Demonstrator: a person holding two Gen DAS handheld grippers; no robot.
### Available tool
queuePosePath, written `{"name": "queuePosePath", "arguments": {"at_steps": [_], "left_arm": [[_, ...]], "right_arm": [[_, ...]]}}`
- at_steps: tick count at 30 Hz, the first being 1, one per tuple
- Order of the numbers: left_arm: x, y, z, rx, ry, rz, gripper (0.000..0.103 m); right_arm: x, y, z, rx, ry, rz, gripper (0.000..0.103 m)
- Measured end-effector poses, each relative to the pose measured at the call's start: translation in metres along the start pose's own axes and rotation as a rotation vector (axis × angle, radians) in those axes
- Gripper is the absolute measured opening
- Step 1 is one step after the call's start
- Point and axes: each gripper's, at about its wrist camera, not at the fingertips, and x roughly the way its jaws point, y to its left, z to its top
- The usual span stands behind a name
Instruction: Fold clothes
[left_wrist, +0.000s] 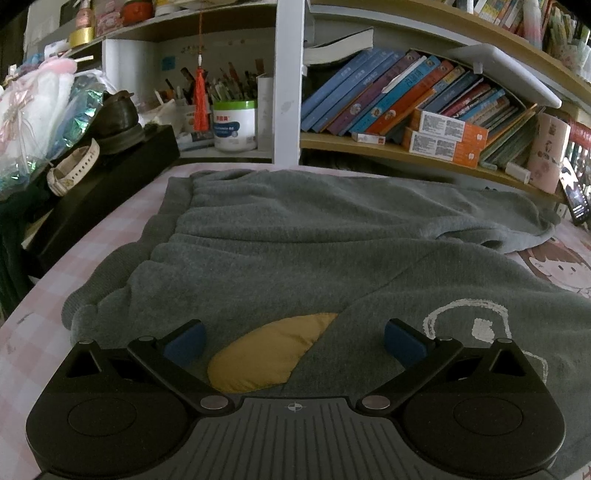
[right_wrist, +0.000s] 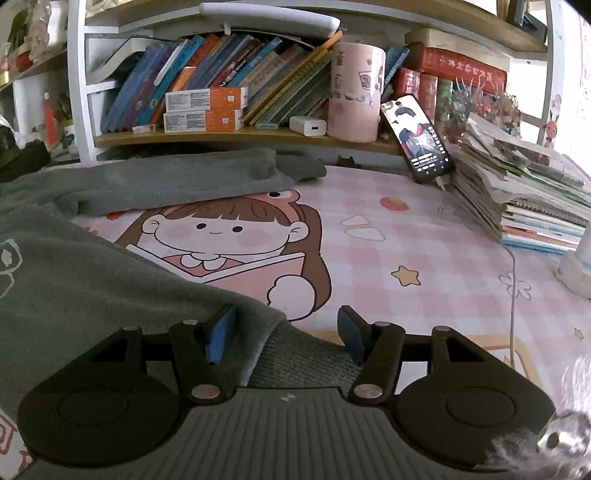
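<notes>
A grey sweatshirt (left_wrist: 295, 243) lies spread on the pink checked table mat (right_wrist: 424, 236). A mustard-yellow patch (left_wrist: 269, 350) of it shows near the camera, with a white line drawing (left_wrist: 469, 321) to its right. My left gripper (left_wrist: 293, 345) is open, its blue pads on either side of the yellow patch, just above the cloth. My right gripper (right_wrist: 286, 330) is open over the ribbed cuff (right_wrist: 306, 362) of the near sleeve (right_wrist: 92, 280). The far sleeve (right_wrist: 177, 181) lies along the back edge.
A bookshelf (left_wrist: 406, 103) with leaning books runs along the back. A black box (left_wrist: 103, 188) with a shoe and bags stands at the left. A phone (right_wrist: 417, 136), a pink cup (right_wrist: 354, 92) and a pile of books (right_wrist: 524, 184) crowd the right. A cable (right_wrist: 511, 295) crosses the mat.
</notes>
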Motion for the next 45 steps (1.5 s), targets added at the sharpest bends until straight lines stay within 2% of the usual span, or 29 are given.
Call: {"name": "queuePosePath", "arguments": {"at_steps": [12,16,21,31,34,37,45], "left_arm": [[-0.001,-0.001,0.000,0.012,-0.005,0.003,0.103],[-0.007,-0.009,-0.004,0.074,-0.009,-0.003,0.103],[-0.025,-0.019,-0.002,0.146,-0.024,-0.073,0.103],[-0.051,-0.024,0.029,0.217,-0.065,-0.162,0.103],[-0.053,-0.026,0.035,0.276,-0.106,-0.157,0.103],[-0.054,-0.028,0.041,0.329,-0.142,-0.124,0.103],[-0.027,-0.028,0.058,0.358,-0.094,-0.109,0.103]], "right_arm": [[-0.017,0.003,-0.003,-0.009,-0.032,0.019,0.063],[-0.027,0.005,-0.001,-0.047,-0.041,0.043,0.072],[-0.036,0.012,0.008,-0.115,-0.041,0.084,0.078],[-0.041,0.028,0.030,-0.208,-0.012,0.215,0.084],[-0.039,0.031,0.038,-0.222,0.007,0.250,0.085],[-0.032,0.032,0.045,-0.246,0.025,0.251,0.087],[-0.003,0.037,0.065,-0.294,0.063,0.274,0.087]]}}
